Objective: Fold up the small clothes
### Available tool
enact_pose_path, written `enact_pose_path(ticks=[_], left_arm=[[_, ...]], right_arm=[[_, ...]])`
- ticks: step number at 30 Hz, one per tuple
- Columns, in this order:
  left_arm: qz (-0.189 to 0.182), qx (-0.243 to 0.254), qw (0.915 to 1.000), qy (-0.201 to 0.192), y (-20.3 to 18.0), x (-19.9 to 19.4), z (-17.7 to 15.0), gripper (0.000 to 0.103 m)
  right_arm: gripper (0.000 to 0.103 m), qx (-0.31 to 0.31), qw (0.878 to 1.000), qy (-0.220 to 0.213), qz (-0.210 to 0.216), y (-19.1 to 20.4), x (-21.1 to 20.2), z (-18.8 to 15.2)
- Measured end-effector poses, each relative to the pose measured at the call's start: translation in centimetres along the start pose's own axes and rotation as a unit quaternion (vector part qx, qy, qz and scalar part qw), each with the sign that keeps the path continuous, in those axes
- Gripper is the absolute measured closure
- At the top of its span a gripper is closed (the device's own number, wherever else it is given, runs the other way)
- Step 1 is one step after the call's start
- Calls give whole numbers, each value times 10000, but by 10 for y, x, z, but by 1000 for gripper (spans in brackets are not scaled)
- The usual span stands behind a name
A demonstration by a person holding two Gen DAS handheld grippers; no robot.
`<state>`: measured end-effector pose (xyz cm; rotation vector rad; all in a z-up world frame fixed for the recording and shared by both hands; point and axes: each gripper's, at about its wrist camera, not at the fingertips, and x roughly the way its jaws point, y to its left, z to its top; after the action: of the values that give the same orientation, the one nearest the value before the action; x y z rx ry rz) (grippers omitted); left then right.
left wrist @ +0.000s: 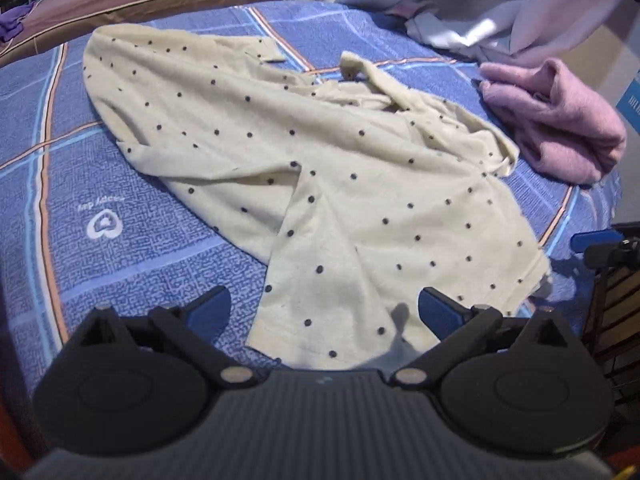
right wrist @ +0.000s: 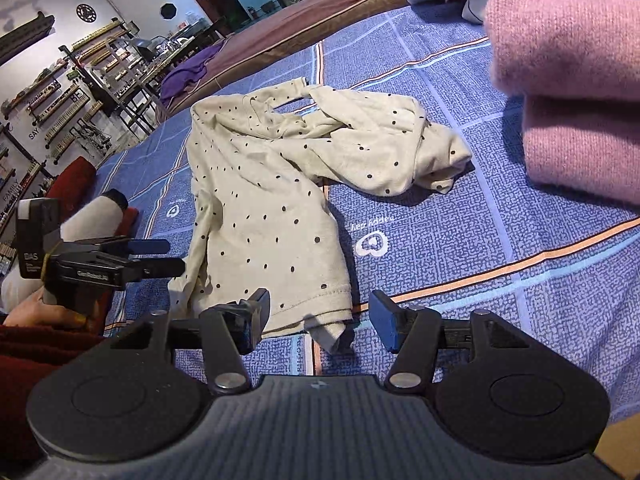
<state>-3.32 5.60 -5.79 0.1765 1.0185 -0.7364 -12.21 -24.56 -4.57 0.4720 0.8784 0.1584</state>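
Listing what we see: cream dotted garment (left wrist: 320,168), spread rumpled on the blue patterned bedsheet (left wrist: 120,264). Folded pink sweater (left wrist: 560,120) just beside the garment. Left gripper (left wrist: 325,309), tongs apart, above the garment's hem. Right gripper (right wrist: 320,322), tongs apart, straddling its corner, clamping nothing.

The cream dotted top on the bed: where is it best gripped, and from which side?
Probably the stitched hem corner of the cream dotted top, approached from the near bed edge. That corner is bunched up off the blue sheet and lies right in front of the open right tool, so one finger could slip underneath.
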Motion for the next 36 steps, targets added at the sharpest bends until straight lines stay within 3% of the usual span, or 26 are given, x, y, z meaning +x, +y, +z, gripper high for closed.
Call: enact_pose_path(ticks=[3, 5, 7, 9, 10, 13, 16, 17, 19, 22, 27, 30, 32, 34, 36], left_arm=[[-85, -25, 10000, -14, 6, 12, -4, 10], [138, -102, 9998, -76, 6, 8, -7, 29], [261, -264, 9991, -207, 10, 2, -12, 79], [-225, -935, 9952, -204, 20, 1, -17, 89], [-391, -1059, 9935, -167, 22, 1, -19, 89], [-360, -1078, 9933, -195, 19, -4, -20, 95], [-715, -1712, 9806, -631, 36, -37, -21, 95], [-652, -1683, 9808, -743, 38, -52, -21, 95], [-139, -1449, 9845, -975, 38, -91, -25, 96], [433, -1445, 9848, -857, 49, -130, -44, 96], [780, -1644, 9818, -553, 61, -153, -72, 97], [761, -1748, 9804, -497, 67, -150, -79, 96], [775, -1698, 9812, -497, 67, -147, -80, 96], [770, -1622, 9828, -440, 65, -143, -78, 96], [764, -1604, 9832, -412, 64, -140, -77, 96]], right_arm=[[2, 141, 9999, -48, 29, -3, -1, -5], [1, 227, 9997, -4, 33, -6, 2, -7], [1, 254, 9997, -14, 29, -9, 3, -9], [0, 322, 9995, -33, -29, -13, 5, -9], [0, 383, 9992, -38, -76, -17, 6, -9], [0, 600, 9981, -58, -149, -26, 8, -8], [0, 628, 9978, -189, -136, -28, 2, -7], [0, 556, 9981, -221, -128, -26, -1, -8], [0, 387, 9990, -164, -131, -24, -3, -9], [0, 205, 9998, 10, -70, -19, 5, -13], [0, -97, 9988, 306, 379, 3, 31, -16], [1, -35, 9974, 273, 669, 15, 47, -18], [14, 33, 9966, 253, 777, 19, 57, -18], [20, -139, 9963, 364, 768, 26, 67, -19], [34, -403, 9959, 392, 705, 36, 71, -20]])
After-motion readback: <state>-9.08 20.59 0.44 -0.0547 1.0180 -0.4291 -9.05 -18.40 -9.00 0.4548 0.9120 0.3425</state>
